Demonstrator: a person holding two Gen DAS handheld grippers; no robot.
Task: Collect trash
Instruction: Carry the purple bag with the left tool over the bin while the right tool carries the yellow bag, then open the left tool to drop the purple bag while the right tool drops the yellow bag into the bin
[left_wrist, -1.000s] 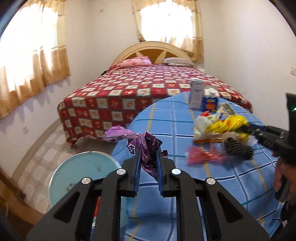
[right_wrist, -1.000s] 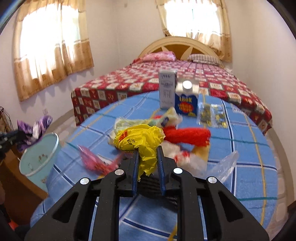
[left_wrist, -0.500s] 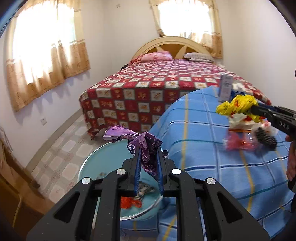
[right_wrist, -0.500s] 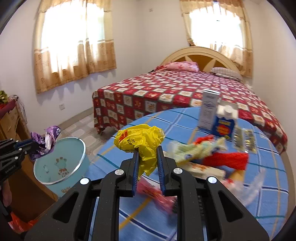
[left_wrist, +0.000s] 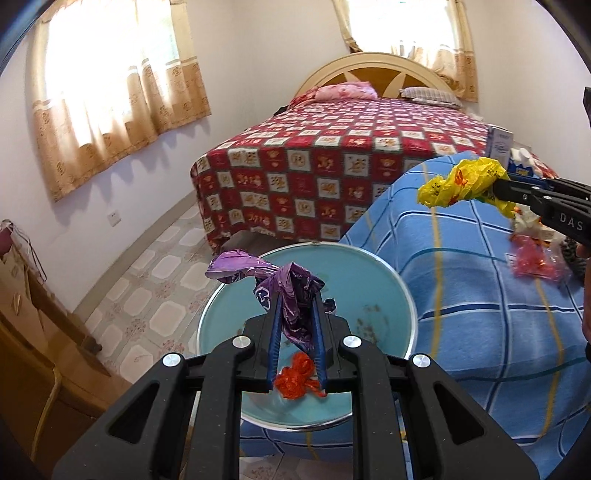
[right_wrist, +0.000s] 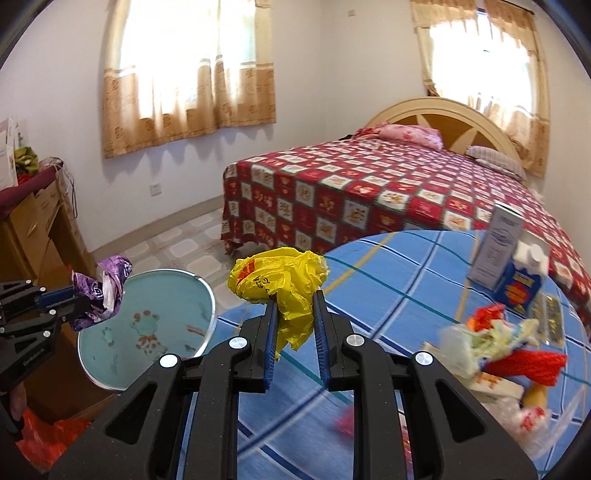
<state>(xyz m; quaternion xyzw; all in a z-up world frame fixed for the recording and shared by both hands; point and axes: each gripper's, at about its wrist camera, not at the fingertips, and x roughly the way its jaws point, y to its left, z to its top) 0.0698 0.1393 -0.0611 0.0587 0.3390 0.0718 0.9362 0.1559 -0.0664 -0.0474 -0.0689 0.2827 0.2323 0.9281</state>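
Left tool (left_wrist: 297, 301) grips purple wrapper (left_wrist: 291, 291) above bin (left_wrist: 391, 306).

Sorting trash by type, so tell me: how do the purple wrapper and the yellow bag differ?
The purple wrapper is shiny, dark and hangs over the bin; the yellow bag is matte, bulkier and over the table. Left gripper holds purple, right gripper yellow. Both are crumpled.

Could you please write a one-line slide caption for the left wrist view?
Left gripper holds a purple wrapper above the teal bin.
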